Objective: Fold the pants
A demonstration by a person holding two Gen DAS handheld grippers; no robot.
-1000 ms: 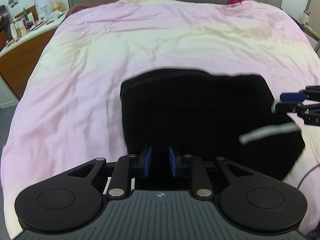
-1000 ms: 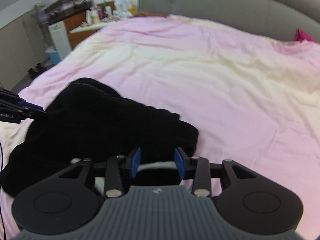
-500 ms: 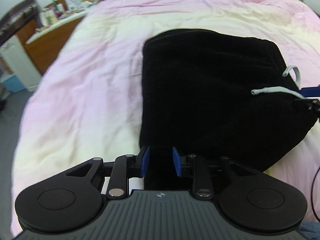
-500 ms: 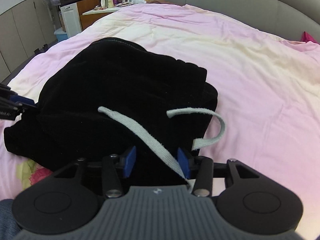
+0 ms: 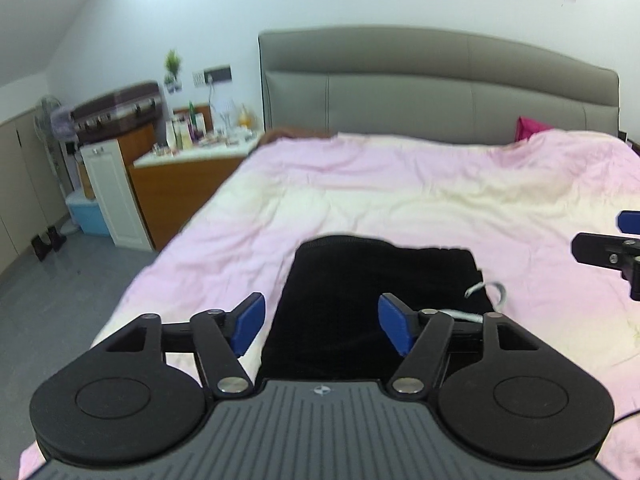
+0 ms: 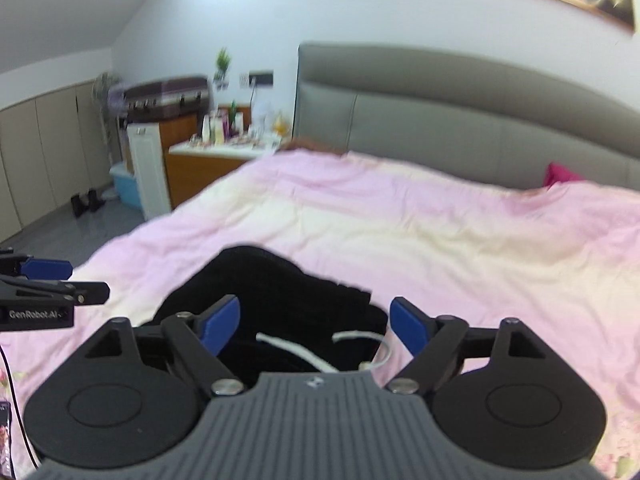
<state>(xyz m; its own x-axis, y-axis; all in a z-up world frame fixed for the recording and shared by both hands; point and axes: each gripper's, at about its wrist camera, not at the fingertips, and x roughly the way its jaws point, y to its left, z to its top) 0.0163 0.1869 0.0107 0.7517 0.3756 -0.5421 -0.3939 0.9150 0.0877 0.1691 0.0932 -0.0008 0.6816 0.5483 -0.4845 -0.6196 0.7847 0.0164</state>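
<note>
Black pants (image 5: 372,304) lie folded into a compact rectangle on the pink quilt (image 5: 400,208) of the bed, close to the foot edge and far from the grey headboard (image 5: 440,92). We see a white drawstring (image 6: 296,350) that comes out of the fabric on the side toward the right edge of the bed; it lies partly on the pants and partly on the quilt. We hold the left gripper (image 5: 322,326) above the near part of the pants, its blue pads (image 5: 250,322) spread wide and holding nothing. The right gripper (image 6: 314,326) is also wide open and empty, with the drawstring visible between its pads. Both grippers seem to be lifted off the cloth. Beside the left edge of the bed, near the headboard, stands a wooden nightstand (image 5: 180,184) crowded with bottles.
</note>
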